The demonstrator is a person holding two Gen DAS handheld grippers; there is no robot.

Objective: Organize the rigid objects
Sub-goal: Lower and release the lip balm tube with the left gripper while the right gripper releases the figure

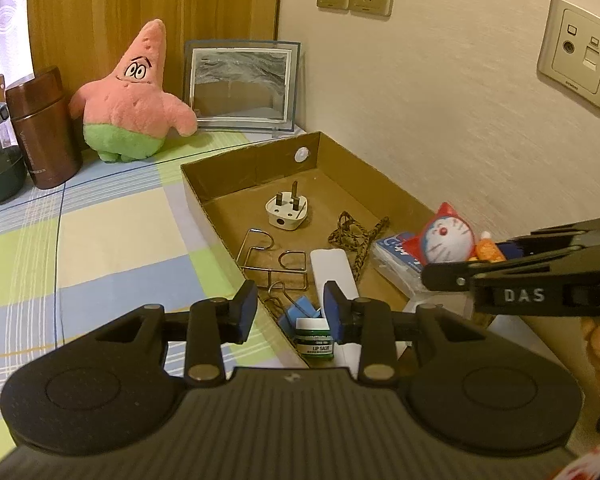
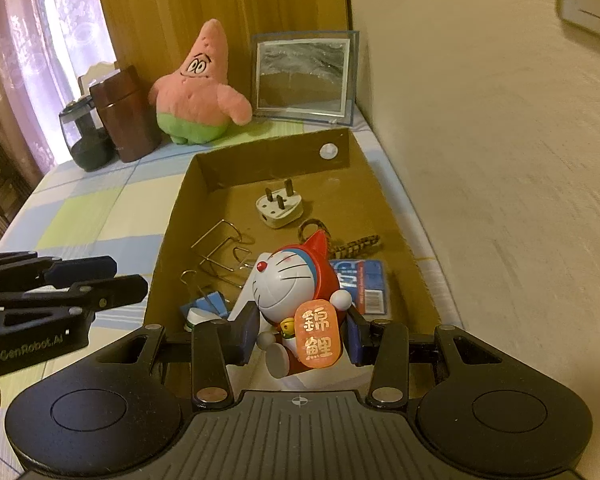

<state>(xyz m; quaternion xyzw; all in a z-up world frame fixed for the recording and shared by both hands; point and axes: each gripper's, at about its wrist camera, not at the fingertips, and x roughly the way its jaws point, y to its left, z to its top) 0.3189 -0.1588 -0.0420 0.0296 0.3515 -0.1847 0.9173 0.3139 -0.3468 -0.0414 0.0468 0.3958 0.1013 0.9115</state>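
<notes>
1. Nearest the lens, the left gripper (image 1: 289, 309) is seen with its jaws opening and nothing pinched; a lip salve jar (image 1: 315, 338) sits just below the gap, untouched.
2. Clamped between the blue pads of the right gripper (image 2: 303, 334), a cat figurine (image 2: 296, 300) is held upright over the near end of the cardboard box (image 2: 172, 216).
3. Inside the box, a white plug (image 2: 279, 207), a wire puzzle (image 2: 220, 254), a braided cord (image 2: 354, 246) and a blue packet (image 2: 366, 284) are spotted.
4. Beyond the box, a pink plush star (image 1: 134, 96), a brown flask (image 1: 44, 128) and a picture frame (image 1: 242, 84) are lined up on the checked cloth (image 1: 112, 240).
</notes>
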